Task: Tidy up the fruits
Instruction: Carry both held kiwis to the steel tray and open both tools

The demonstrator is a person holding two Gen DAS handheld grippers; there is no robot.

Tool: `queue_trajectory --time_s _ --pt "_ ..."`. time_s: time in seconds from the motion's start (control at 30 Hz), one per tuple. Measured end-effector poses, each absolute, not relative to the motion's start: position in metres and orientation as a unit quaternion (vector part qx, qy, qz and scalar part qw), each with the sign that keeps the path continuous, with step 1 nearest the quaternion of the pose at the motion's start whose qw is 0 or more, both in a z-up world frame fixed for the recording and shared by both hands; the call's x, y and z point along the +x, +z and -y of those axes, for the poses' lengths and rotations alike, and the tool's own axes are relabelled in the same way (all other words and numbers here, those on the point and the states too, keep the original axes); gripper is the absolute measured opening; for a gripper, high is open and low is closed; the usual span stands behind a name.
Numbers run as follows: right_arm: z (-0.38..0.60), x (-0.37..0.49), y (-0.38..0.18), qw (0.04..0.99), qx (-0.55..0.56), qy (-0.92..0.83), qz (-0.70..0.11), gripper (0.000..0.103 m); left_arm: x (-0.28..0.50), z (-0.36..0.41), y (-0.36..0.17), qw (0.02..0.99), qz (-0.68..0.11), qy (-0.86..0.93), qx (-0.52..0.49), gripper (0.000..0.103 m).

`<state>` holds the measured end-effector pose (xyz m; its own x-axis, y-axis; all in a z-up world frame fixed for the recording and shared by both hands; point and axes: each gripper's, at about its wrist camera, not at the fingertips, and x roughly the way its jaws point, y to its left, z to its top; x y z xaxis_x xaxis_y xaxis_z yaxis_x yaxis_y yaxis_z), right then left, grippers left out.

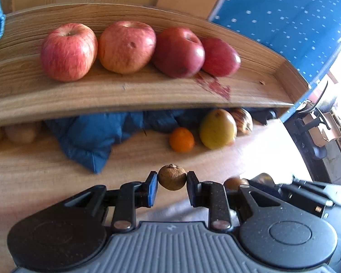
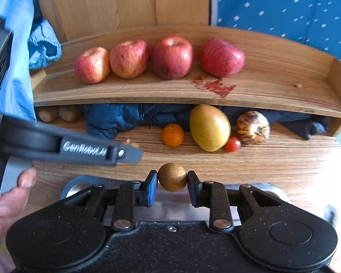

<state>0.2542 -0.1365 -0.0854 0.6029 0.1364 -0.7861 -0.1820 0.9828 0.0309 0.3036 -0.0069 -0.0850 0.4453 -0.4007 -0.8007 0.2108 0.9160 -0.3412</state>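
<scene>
My left gripper [image 1: 172,183] is shut on a small round brown fruit [image 1: 172,175], held above the wooden table [image 1: 45,170]. In the same way, my right gripper [image 2: 172,182] is shut on a second small brown fruit [image 2: 172,175]. Several red apples [image 2: 171,56] stand in a row on the raised wooden shelf [image 2: 147,93]. Under the shelf's front edge lie an orange [image 2: 172,135], a yellow-green fruit [image 2: 209,127], a cherry tomato [image 2: 232,144] and a striped apple [image 2: 253,127]. In the right wrist view the left gripper [image 2: 134,146] reaches in from the left, held by a hand [image 2: 6,195].
A dark blue cloth [image 2: 116,118] is bunched under the shelf, with brown kiwi-like fruits [image 2: 56,113] to its left. The shelf bears a red stain [image 2: 213,86]. A metal rim [image 2: 72,187] shows beneath my right gripper. Light blue fabric [image 2: 16,56] hangs at left.
</scene>
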Motion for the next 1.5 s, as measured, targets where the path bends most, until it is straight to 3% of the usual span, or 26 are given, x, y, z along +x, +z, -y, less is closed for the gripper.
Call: queue_trajectory --time_s 0.67,1.5 --pt "0.198 0.155 -0.071 0.894 0.005 0.103 -0.436 0.03 0.208 0.025 -0.083 0.825 -0.531 -0.163 -0.101 0.03" --pt "0.183 0.1 -0.092 0.862 -0.005 0.178 -0.475 0.031 0.133 0.016 -0.095 0.812 -0.562 -0.117 -0.111 0.03"
